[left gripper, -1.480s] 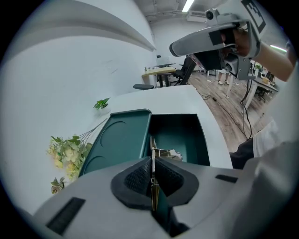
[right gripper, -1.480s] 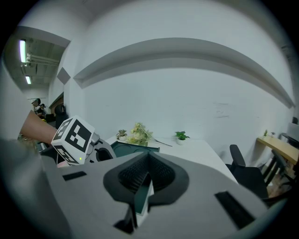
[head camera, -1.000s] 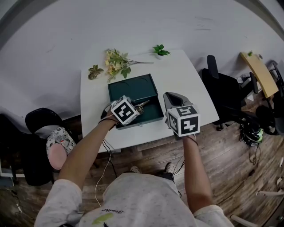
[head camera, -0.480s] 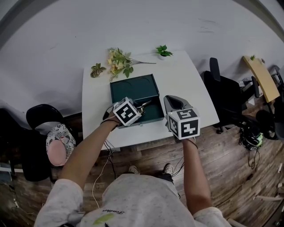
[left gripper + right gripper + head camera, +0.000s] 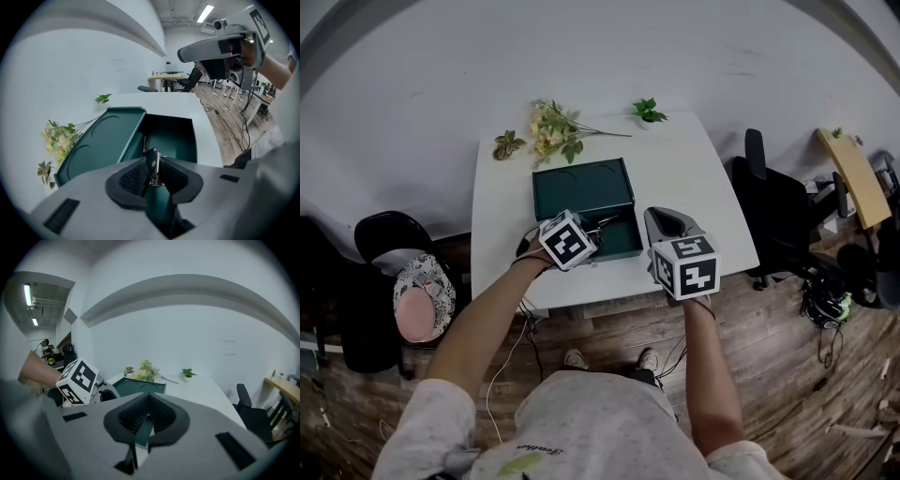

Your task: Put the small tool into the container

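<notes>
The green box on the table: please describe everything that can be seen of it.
The box is dark green, rectangular and shallow, with a smooth, hard-looking surface. It stands open on the white table. Its hinged lid is swung back toward the wall, and two curved shapes are pressed into the lid's inner face. The left gripper hovers over the tray's near side. Its fingers have just been opening, with the small tool between them.

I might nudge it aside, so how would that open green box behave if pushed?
The green box looks low and broad, so it probably slides rather than tips. Its open lid, laid back, may swing if bumped.
</notes>
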### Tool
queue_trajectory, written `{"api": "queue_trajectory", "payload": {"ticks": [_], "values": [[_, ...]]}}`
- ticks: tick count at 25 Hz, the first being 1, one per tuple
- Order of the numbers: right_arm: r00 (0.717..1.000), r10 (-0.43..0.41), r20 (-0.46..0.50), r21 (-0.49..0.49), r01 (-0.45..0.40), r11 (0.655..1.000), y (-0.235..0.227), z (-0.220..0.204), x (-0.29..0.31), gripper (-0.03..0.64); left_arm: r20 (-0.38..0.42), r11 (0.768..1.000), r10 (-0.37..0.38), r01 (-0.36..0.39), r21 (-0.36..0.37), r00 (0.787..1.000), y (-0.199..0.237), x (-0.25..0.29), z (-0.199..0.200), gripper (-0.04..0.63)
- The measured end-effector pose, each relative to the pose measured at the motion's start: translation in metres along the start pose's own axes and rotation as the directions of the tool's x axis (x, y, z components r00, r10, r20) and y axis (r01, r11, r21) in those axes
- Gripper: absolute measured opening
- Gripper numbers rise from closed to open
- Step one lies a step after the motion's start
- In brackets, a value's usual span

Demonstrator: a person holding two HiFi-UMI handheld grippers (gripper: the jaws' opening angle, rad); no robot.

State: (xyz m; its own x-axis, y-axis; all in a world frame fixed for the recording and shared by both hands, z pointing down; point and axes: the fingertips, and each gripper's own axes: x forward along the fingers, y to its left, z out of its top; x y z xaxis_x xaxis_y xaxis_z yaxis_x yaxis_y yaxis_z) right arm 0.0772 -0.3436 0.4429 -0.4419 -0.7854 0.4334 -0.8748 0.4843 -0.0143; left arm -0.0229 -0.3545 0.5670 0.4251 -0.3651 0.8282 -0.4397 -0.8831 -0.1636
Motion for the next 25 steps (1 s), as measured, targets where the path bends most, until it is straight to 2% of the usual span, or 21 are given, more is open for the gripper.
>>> {"api": "queue_trajectory", "payload": {"ticks": [16,25], "values": [[0.999,0.037,-0.022,-0.008,-0.037,0.999,-0.009,-0.008,0.000,0.005,-0.010,0.999,-0.001,0.000,-0.043,1.000,-0.009,0.008,-0.002,0.107],[0.998,0.053,-0.020,-0.005,-0.053,0.999,-0.010,-0.009,-0.002,0.005,0.007,0.994,0.016,-0.015,-0.108,1.000,-0.007,0.005,-0.001,0.107]]}}
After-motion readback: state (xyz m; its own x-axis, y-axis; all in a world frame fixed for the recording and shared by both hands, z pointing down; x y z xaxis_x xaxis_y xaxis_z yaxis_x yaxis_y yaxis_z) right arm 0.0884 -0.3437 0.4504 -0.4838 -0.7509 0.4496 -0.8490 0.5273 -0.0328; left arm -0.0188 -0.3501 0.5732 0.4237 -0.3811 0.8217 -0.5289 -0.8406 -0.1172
